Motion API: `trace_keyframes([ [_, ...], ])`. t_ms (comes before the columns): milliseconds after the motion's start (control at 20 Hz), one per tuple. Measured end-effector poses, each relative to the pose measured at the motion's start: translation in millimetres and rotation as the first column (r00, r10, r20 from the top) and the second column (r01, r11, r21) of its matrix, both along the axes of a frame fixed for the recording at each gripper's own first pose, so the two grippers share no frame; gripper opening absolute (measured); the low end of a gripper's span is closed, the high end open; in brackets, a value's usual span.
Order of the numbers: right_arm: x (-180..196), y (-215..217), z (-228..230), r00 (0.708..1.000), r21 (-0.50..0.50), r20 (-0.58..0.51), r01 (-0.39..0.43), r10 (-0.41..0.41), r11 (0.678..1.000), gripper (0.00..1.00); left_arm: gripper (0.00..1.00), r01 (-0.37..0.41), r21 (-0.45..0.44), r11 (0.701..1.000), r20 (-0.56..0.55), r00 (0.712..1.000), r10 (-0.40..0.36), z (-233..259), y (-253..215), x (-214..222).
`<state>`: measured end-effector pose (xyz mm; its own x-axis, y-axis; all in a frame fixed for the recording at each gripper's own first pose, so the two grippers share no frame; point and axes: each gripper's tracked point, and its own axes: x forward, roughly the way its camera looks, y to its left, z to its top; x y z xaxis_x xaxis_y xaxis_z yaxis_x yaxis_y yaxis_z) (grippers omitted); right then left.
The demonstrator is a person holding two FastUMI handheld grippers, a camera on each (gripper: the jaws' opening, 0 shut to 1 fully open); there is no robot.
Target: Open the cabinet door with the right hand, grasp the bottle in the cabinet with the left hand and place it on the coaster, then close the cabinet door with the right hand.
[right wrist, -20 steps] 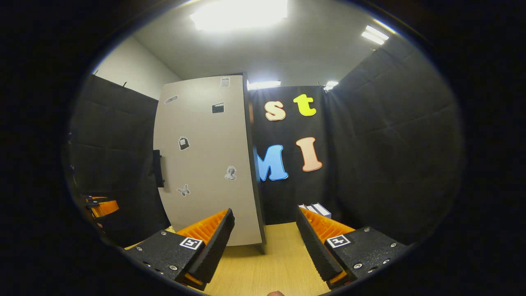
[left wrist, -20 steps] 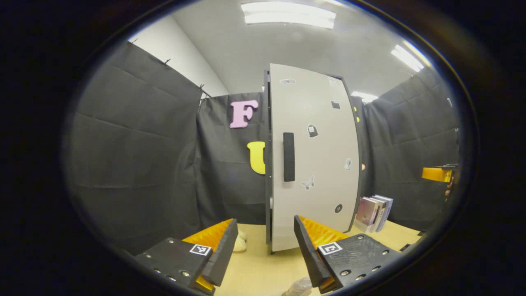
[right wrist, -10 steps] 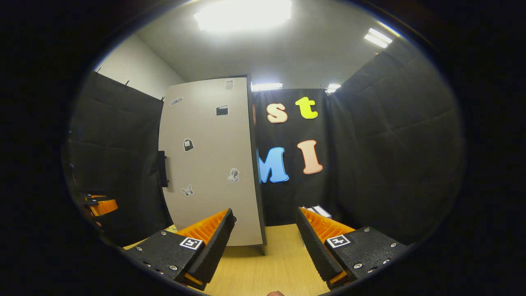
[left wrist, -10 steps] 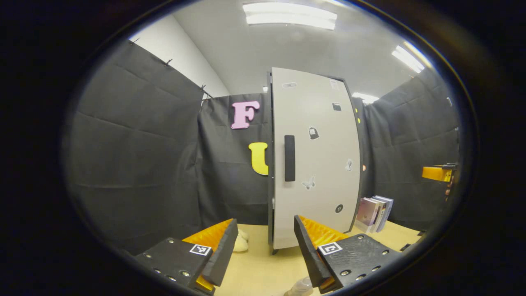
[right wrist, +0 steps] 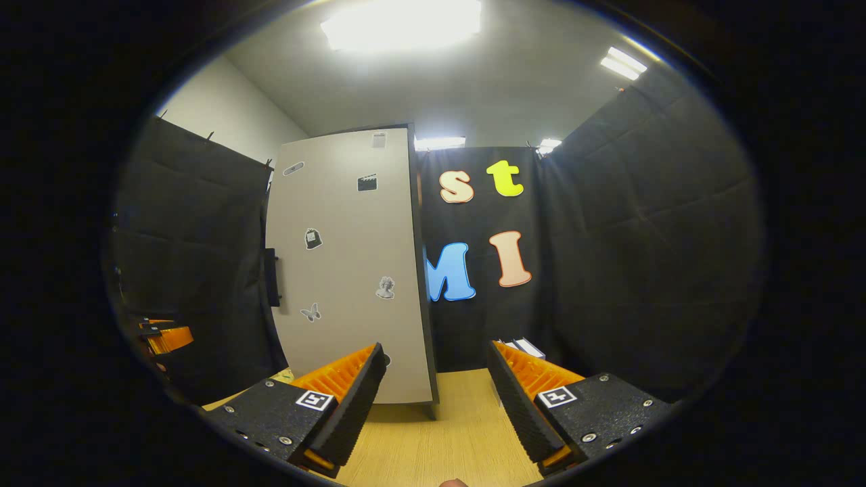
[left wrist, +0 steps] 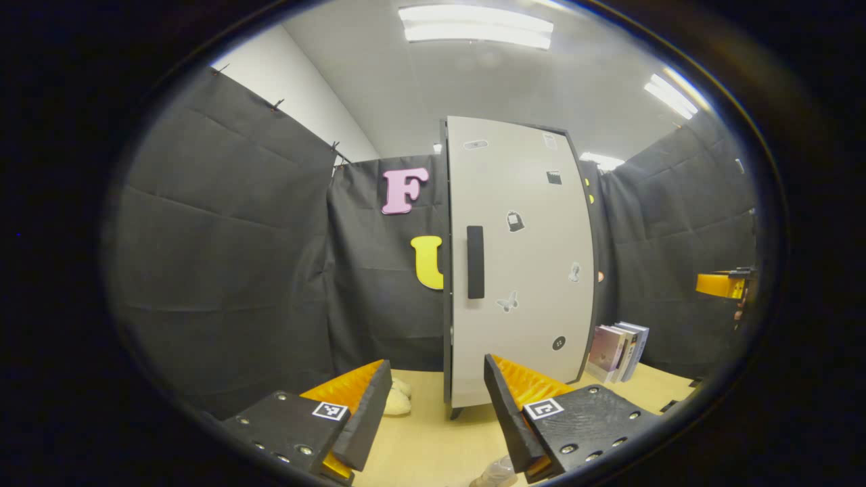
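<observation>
The cabinet stands on the wooden table with its pale grey door [left wrist: 517, 264] closed, so what is inside is hidden. A dark vertical handle [left wrist: 475, 262] sits near the door's left edge. My left gripper [left wrist: 436, 399] is open and empty, a short way in front of the cabinet's lower left corner. In the right gripper view the door [right wrist: 348, 270] is seen at an angle, with the handle [right wrist: 272, 277] at its far left edge. My right gripper [right wrist: 436, 385] is open and empty, near the cabinet's right corner.
Several books [left wrist: 619, 350] lean against the wall right of the cabinet. A small cream object [left wrist: 396, 400] lies by the cabinet's left foot, and a pale translucent object [left wrist: 497, 471] sits at the bottom edge. The light wooden table [right wrist: 446, 439] runs under both grippers.
The cabinet has slid slightly lower and looks a little smaller in the left gripper view, so that gripper has eased back. The right gripper has barely shifted. The door stays closed.
</observation>
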<state>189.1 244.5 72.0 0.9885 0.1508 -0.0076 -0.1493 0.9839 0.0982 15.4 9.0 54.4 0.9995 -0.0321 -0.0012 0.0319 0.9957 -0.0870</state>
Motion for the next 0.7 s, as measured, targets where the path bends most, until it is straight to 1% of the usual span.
trace_keyframes([
  [250,1.8,0.1,-1.2,1.000,0.002,-0.005,-0.002,0.002,1.000,0.94,0.78,-0.006,0.008,1.000,0.008,1.000,0.006,-3.5,-1.3,1.0],
  [300,1.5,0.5,-1.3,1.000,0.004,-0.006,-0.002,0.002,1.000,0.94,0.82,-0.007,0.007,1.000,0.010,1.000,0.007,-4.9,-2.5,0.7],
  [350,2.1,0.2,-1.5,1.000,0.008,-0.006,-0.002,0.002,1.000,0.94,0.82,-0.007,0.005,1.000,0.009,1.000,0.007,-5.2,-3.5,0.5],
  [400,2.4,0.1,-1.6,1.000,0.010,-0.006,-0.001,0.001,1.000,0.94,0.75,-0.008,0.004,1.000,0.010,1.000,0.008,-6.3,-4.3,1.9],
  [450,2.4,-0.3,-1.5,1.000,0.012,-0.007,-0.001,0.001,1.000,0.94,0.82,-0.009,0.003,1.000,0.010,1.000,0.009,-6.6,-3.5,2.0],
  [500,2.8,0.2,-1.2,1.000,0.012,-0.006,0.000,0.000,1.000,0.94,0.78,-0.009,0.002,1.000,0.011,1.000,0.009,-6.9,-3.5,2.4],
  [700,3.0,1.9,-1.2,1.000,0.011,-0.005,0.002,-0.002,1.000,0.94,0.79,-0.009,0.003,1.000,0.014,1.000,0.009,-8.3,-3.8,3.6],
])
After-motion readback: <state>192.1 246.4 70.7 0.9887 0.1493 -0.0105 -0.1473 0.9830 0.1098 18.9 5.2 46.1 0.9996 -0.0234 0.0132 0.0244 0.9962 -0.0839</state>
